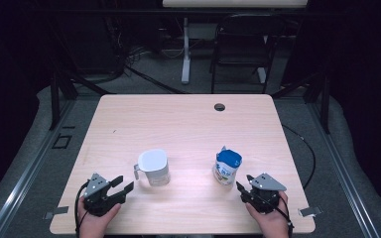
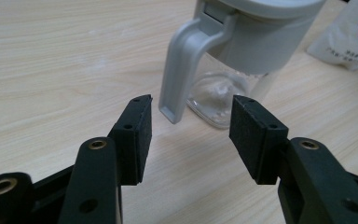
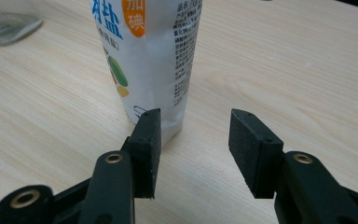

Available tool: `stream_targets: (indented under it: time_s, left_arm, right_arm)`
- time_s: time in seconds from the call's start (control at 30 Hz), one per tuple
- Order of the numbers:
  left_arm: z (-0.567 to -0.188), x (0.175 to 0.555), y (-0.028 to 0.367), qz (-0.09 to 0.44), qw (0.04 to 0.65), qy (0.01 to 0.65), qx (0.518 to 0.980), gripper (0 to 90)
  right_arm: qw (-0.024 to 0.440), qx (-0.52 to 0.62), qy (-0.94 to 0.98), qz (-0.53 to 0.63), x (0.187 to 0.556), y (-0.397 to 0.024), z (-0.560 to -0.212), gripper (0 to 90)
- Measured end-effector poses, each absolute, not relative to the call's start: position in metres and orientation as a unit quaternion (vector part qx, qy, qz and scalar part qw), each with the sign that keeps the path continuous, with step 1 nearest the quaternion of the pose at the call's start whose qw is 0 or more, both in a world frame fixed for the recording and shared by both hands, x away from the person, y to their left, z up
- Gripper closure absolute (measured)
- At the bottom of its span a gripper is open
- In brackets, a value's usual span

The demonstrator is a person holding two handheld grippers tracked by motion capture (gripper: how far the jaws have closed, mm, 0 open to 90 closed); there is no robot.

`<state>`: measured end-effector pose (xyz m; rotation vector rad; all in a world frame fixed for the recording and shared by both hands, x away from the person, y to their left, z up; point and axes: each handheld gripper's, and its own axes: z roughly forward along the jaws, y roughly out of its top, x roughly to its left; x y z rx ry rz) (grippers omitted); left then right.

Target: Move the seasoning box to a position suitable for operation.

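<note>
High view, clear grey-lidded jug [image 1: 153, 167], glossy pouch [image 1: 226, 167]

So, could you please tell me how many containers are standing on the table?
2: a jug ahead of the left gripper, a pouch ahead of the right gripper.

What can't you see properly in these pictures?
- Jug: in the left gripper view the picture's top edge cuts off its lid.
- Pouch: in the right gripper view its top is cut off; in the high view its print is too small to read.
- Whether the jug holds anything: unclear.
</note>
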<state>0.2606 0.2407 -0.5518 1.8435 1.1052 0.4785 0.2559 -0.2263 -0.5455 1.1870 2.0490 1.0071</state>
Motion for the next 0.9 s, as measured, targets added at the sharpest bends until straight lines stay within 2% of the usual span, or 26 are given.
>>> stream_targets:
  time_s: [0.17,0.57,0.8,0.9]
  left_arm:
    - [-0.557,0.271,0.233,0.199,0.438,0.442,0.757,49.0]
    - [-0.56,0.301,0.22,0.205,0.419,0.452,0.76,56.2]
    - [-0.561,0.31,0.217,0.199,0.426,0.445,0.762,57.6]
    - [-0.558,0.311,0.216,0.203,0.426,0.442,0.763,62.1]
  right_arm:
    - [0.269,0.444,0.768,0.374,0.256,-0.226,-0.549,52.6]
    - [0.27,0.435,0.769,0.383,0.244,-0.223,-0.545,51.0]
    - [0.26,0.434,0.769,0.392,0.242,-0.218,-0.544,51.3]
    - [0.255,0.429,0.772,0.393,0.244,-0.217,-0.546,51.2]
